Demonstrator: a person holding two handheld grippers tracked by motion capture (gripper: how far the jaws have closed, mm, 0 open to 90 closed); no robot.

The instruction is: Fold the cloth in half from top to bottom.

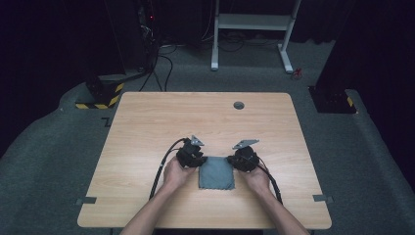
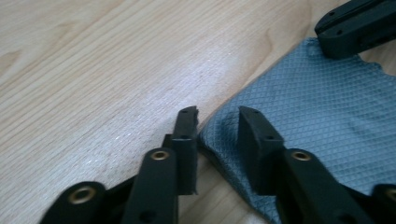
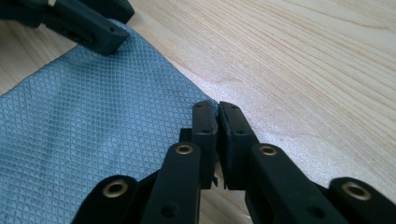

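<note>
Wooden table (image 1: 147, 127) carries a grey cloth (image 1: 216, 173) lying flat between the two claws, its far right corner pinched in the narrow right claw (image 3: 218, 112), its far left corner between the wide-apart jaws of the left claw (image 2: 217, 122)

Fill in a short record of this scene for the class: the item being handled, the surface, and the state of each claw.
item: grey cloth, folded flat
surface: wooden table
left claw: open, jaws astride a cloth corner
right claw: shut on the cloth's other far corner
cloth position: between both claws, near the table's front edge
table extra: round grommet near the far edge
</note>
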